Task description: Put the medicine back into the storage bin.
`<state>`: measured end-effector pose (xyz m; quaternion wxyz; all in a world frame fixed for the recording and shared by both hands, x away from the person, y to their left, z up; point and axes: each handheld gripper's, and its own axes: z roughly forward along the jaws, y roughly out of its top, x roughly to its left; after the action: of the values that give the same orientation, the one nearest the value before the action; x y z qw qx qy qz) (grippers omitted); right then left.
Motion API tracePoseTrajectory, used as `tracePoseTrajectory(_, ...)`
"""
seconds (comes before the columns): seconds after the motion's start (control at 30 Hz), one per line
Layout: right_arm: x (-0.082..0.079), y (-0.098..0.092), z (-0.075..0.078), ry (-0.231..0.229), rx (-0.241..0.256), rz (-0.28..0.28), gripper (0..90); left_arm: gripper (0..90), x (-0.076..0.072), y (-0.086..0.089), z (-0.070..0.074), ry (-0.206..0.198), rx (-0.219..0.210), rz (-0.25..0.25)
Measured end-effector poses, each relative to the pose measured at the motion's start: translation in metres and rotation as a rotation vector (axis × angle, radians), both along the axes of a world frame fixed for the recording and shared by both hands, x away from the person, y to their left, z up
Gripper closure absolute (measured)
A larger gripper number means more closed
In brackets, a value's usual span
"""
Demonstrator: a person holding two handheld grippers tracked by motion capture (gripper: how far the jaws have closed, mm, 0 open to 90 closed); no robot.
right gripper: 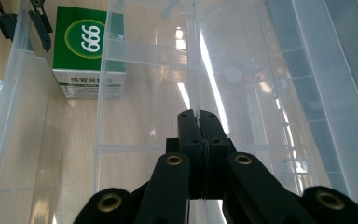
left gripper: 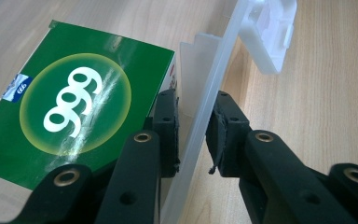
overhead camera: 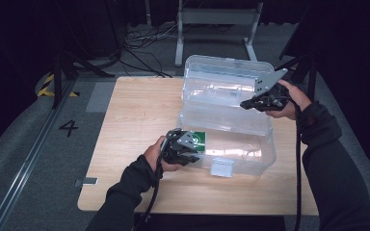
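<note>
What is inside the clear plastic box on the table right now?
A green carton printed 999 lies flat in the left end of the clear plastic box, by the left gripper. Wood shows through the rest of the floor; glare blurs the far corners.

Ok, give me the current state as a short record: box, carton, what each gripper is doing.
container: clear plastic box on the wooden table, lid up
latch: white clasp on the front wall, undone
contents: green carton marked 999, lying flat at the box's left end
left gripper: jaws straddle the box's front wall, one inside beside the carton, one outside; a small gap shows each side of the wall
right gripper: jaws pressed together over the box, on the edge of a thin clear divider
</note>
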<state>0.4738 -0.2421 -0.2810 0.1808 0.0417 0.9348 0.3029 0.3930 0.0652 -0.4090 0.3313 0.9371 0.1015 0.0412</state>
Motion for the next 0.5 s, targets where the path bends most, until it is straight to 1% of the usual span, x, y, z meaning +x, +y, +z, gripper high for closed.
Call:
tracePoseTrajectory(0.07, -0.002, -0.001, 0.0, -0.002, 0.002, 0.006, 90.0, 74.7, 0.0, 0.0, -0.001, 0.003, -0.007, -0.003)
tracePoseTrajectory(0.13, -0.003, -0.002, 0.0, -0.005, 0.003, 0.006, 90.0, 74.6, -0.001, -0.001, 0.0, 0.003, -0.007, 0.001)
tracePoseTrajectory(0.17, -0.005, -0.002, 0.0, -0.003, 0.001, -0.006, 90.0, 74.6, -0.001, -0.001, 0.0, 0.003, -0.006, 0.001)
tracePoseTrajectory(0.27, -0.007, -0.002, -0.001, -0.006, -0.002, -0.002, 90.0, 74.5, -0.001, -0.001, 0.0, 0.004, -0.007, 0.001)
tracePoseTrajectory(0.5, -0.012, -0.004, -0.002, -0.014, 0.017, 0.002, 90.0, 74.4, -0.002, -0.001, 0.0, 0.004, -0.01, 0.003)
